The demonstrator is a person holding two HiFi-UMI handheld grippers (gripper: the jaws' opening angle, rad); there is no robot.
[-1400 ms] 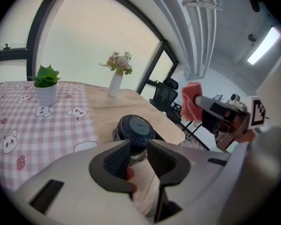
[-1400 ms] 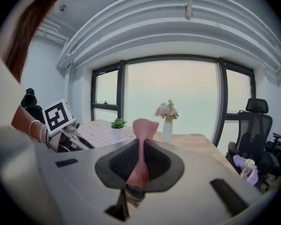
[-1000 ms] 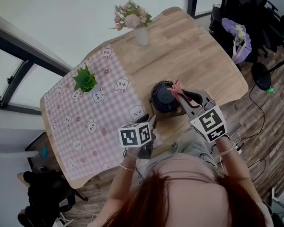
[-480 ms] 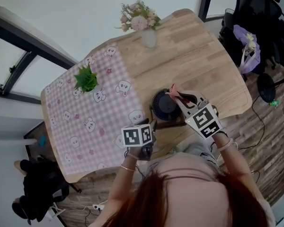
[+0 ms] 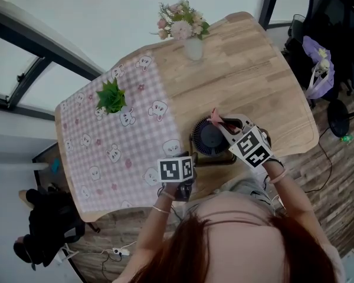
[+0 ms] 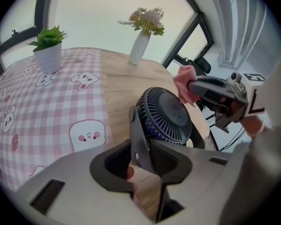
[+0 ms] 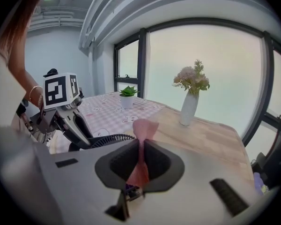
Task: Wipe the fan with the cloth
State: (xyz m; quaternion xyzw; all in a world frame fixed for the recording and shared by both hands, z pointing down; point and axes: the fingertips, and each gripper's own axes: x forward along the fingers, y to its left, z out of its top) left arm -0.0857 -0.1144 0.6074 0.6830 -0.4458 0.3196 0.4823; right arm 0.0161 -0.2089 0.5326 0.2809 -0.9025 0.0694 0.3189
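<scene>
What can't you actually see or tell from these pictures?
- Whether the cloth touches the fan: too small in the head view; in the right gripper view the right gripper covers most of the fan.
- The fan's lower stand: left gripper view, behind the left gripper.
- The left gripper's jaws: head view, under its marker cube.

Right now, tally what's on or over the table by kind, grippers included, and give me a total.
fan: 1
pink cloth: 1
potted plant: 1
vase of flowers: 1
checked table cover: 1
grippers: 2, the left gripper shut on the fan's stand, the right gripper shut on the pink cloth
Total: 7
</scene>
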